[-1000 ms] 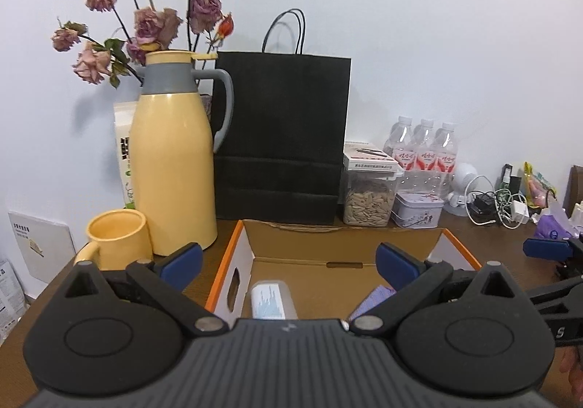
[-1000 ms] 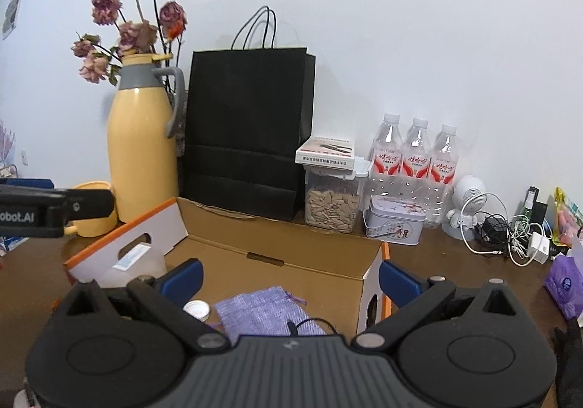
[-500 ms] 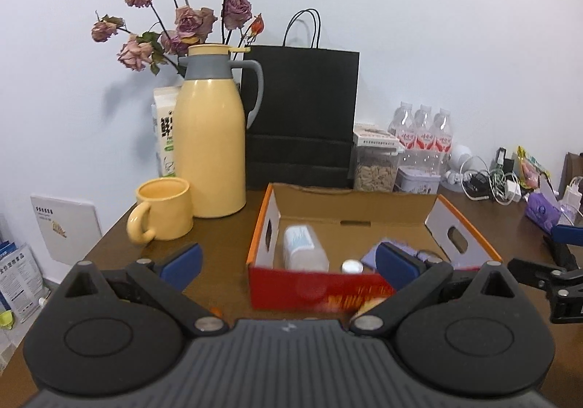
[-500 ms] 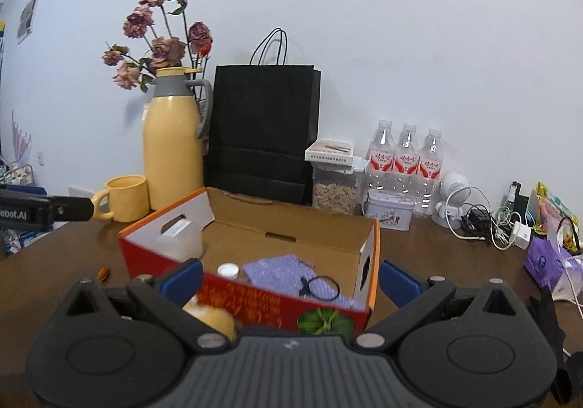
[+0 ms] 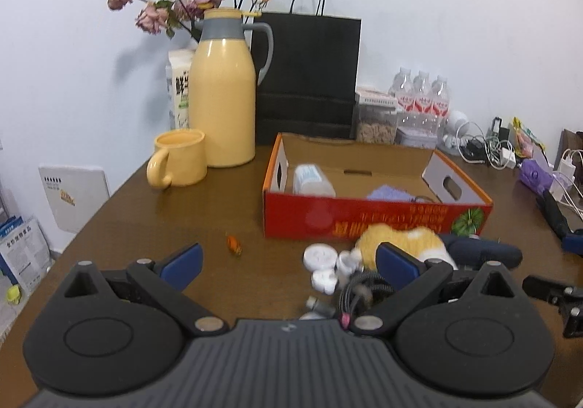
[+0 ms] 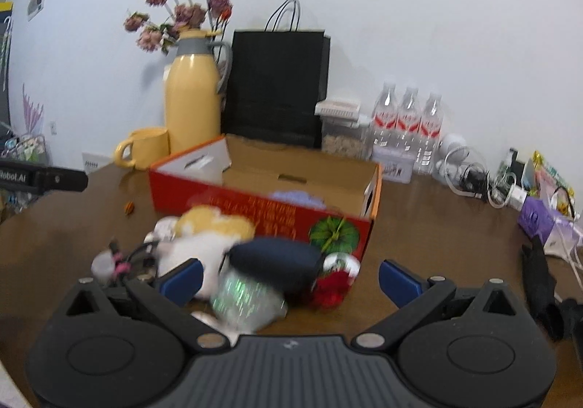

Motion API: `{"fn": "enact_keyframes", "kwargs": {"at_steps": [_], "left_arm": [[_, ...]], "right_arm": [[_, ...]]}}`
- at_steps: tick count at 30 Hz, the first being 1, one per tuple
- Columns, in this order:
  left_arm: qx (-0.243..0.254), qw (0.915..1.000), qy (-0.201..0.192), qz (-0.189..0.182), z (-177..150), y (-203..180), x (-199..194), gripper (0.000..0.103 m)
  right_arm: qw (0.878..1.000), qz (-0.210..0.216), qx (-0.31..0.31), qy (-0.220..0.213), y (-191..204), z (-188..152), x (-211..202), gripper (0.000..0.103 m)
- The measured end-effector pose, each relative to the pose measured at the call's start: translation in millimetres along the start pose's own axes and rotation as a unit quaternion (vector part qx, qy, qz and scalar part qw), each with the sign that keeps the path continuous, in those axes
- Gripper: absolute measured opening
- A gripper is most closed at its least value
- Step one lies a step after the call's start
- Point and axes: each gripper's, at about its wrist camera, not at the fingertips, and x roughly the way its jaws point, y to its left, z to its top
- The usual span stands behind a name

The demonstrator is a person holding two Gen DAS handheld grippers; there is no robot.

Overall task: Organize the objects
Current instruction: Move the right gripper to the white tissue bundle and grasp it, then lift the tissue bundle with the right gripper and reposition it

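Here, from my left camera, I see a yellow mug at far left, touching a yellow jug beside it, on the brown table. My left gripper is spread wide, holding nothing. Ahead of its right finger lie white caps, a cable bundle and an orange-and-white soft toy, all just in front of the red box. Inside the box sit a clear bottle and a purple cloth. My right gripper also gapes, empty, with a dark pouch and blurred green-speckled thing between its fingers.
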Motion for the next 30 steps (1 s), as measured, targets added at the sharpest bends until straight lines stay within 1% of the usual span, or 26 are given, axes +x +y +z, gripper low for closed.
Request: {"fn": "enact_keyframes", "kwargs": {"at_steps": [3, 8, 11, 15, 17, 19, 22, 30], "left_arm": [[-0.004, 0.9999, 0.012, 0.001, -11.4, 4.6, -3.9, 0.103], [-0.007, 0.9995, 0.032, -0.006, -32.2, 12.5, -8.9, 0.103], [-0.014, 0.9990, 0.042, -0.009, -40.9, 17.3, -10.0, 0.103], [-0.022, 0.9985, 0.049, -0.010, -44.4, 21.7, -9.2, 0.103], [-0.024, 0.9984, 0.051, -0.011, -45.0, 22.4, -8.9, 0.103], [-0.025, 0.9982, 0.053, -0.012, -45.5, 22.6, -7.9, 0.103], [-0.026, 0.9980, 0.057, -0.013, -47.6, 21.8, -6.8, 0.103], [-0.022, 0.9974, 0.065, -0.020, -51.2, 16.8, -3.6, 0.103]], "right_arm": [[0.999, 0.008, 0.002, 0.031, 5.5, -15.6, 4.6, 0.103], [0.996, 0.036, 0.023, 0.079, 12.7, -38.4, 21.1, 0.103], [0.994, 0.048, 0.027, 0.093, 20.1, -43.5, 30.4, 0.103], [0.993, 0.039, 0.032, 0.106, 26.0, -44.6, 44.5, 0.103], [0.994, 0.027, 0.029, 0.102, 28.6, -46.3, 48.2, 0.103], [0.994, 0.025, 0.033, 0.097, 28.8, -46.4, 49.0, 0.103], [0.995, 0.024, 0.033, 0.088, 27.4, -46.3, 49.7, 0.103], [0.995, 0.031, 0.030, 0.086, 24.2, -46.1, 51.1, 0.103]]}}
